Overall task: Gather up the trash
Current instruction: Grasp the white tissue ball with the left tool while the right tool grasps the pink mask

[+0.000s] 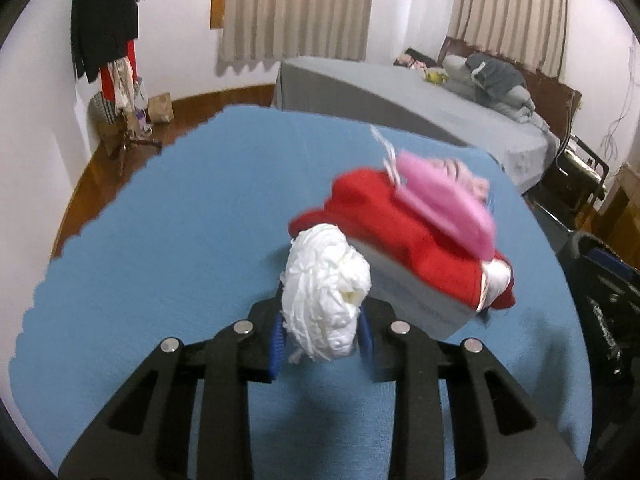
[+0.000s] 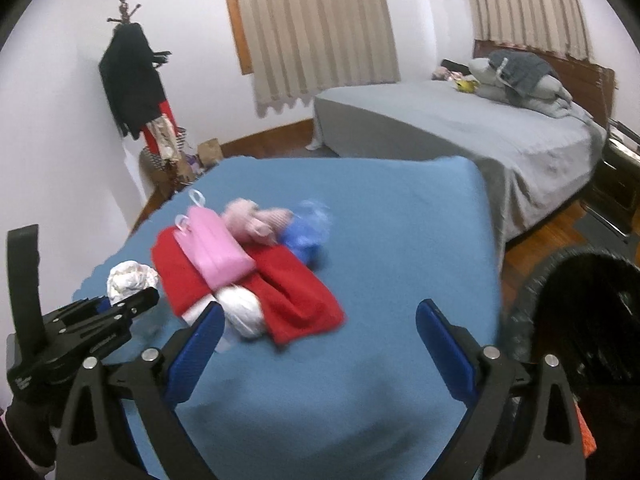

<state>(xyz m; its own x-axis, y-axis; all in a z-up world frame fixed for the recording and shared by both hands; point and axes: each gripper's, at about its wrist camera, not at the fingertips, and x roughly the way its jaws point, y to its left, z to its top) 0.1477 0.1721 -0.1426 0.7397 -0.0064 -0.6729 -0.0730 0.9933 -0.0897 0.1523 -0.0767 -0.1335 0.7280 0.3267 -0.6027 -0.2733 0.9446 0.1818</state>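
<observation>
Tissue wad (image 1: 326, 296) is sitting clenched in my left hand-held gripper (image 1: 323, 334); right hand-held gripper (image 2: 320, 344) is gaping empty; next I'm carrying it binward.

A blue-covered table (image 2: 380, 248) carries the lot, its cloth smooth and bare across most of the top. Near the left side in the right wrist view sits a pile of folded clothes: a red garment (image 2: 288, 292) flat on the cloth, a pink one (image 2: 216, 248) stacked on it. A white wad (image 2: 244, 312) lies against the red garment's near edge, and a blue crumpled piece (image 2: 306, 236) rests beside the pile.
</observation>
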